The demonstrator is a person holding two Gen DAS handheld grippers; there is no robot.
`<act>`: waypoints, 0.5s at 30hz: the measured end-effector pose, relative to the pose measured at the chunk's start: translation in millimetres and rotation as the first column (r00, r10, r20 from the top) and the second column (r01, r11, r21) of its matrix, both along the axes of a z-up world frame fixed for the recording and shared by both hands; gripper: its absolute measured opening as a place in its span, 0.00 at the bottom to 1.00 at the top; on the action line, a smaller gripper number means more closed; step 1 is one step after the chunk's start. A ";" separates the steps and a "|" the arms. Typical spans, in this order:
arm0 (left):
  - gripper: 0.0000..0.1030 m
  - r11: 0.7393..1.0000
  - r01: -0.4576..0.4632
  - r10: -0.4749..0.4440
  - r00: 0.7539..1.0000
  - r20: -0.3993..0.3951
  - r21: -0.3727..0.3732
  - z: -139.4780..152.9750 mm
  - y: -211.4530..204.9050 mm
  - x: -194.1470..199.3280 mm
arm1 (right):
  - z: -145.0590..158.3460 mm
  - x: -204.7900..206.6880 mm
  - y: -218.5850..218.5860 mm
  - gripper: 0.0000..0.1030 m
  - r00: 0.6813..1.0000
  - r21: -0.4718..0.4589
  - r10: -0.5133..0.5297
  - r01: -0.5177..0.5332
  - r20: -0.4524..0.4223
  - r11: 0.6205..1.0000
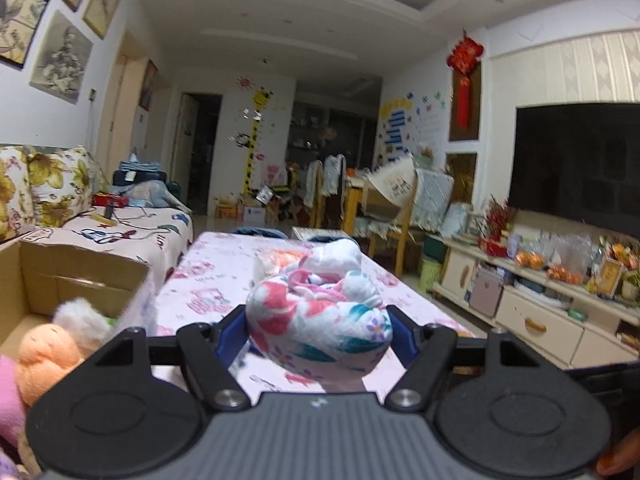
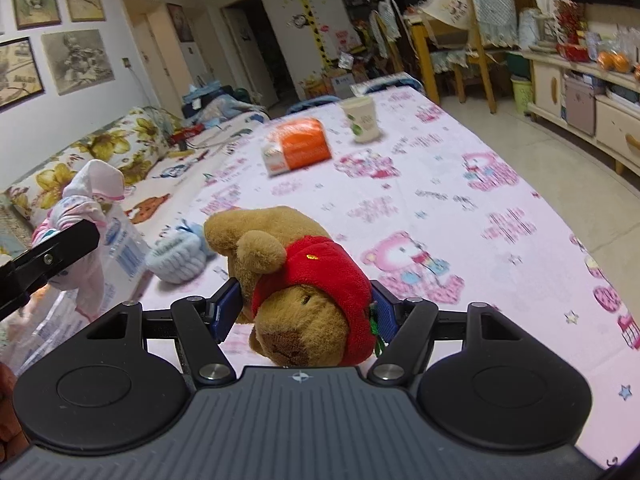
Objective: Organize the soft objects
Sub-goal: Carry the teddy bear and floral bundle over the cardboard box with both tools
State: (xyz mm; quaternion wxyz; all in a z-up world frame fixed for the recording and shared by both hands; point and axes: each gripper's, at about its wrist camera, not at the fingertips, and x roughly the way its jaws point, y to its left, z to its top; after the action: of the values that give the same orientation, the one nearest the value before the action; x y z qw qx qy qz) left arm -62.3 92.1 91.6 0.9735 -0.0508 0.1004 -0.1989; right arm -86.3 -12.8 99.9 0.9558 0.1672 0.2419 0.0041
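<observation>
- Left claw (image 1: pixel 320 320) is clamped on a floral cloth bundle (image 1: pixel 318 320), just beside the cardboard box (image 1: pixel 80 276) rim.
- Right claw (image 2: pixel 306 312) is clamped on a teddy bear (image 2: pixel 296 280) above the counter (image 2: pixel 460 208), open cloth to its right.

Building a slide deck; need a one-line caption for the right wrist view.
Right gripper clamps a brown teddy bear in a red hoodie above the pink-clothed table.

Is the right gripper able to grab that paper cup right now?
Probably not: the right gripper is already shut on the teddy bear, so its fingers are full. The cup stands well beyond it across the table.
</observation>
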 end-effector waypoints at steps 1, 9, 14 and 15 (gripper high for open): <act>0.69 1.000 -0.013 0.013 1.000 0.004 -0.011 1.6 4.4 1.1 | 1.9 1.1 3.4 0.81 1.000 -0.004 0.008 -0.008 0.009 1.000; 0.70 0.989 -0.120 0.122 0.992 0.012 -0.085 9.1 36.8 5.4 | 19.7 14.7 27.7 0.81 0.995 -0.019 0.072 -0.071 0.074 0.997; 0.70 0.972 -0.193 0.198 0.980 0.023 -0.132 16.7 58.5 6.4 | 30.5 21.2 43.3 0.81 0.985 -0.022 0.134 -0.132 0.112 0.991; 0.70 0.969 -0.208 0.213 0.977 0.025 -0.137 17.8 62.4 6.3 | 32.5 21.7 46.6 0.81 0.982 -0.026 0.149 -0.147 0.119 0.989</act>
State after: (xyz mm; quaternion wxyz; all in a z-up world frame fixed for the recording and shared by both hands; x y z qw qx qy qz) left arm -56.0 154.5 109.4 0.9853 -0.1223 0.0618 -0.1018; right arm -64.6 33.8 132.4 0.9670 0.1402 0.1956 0.0834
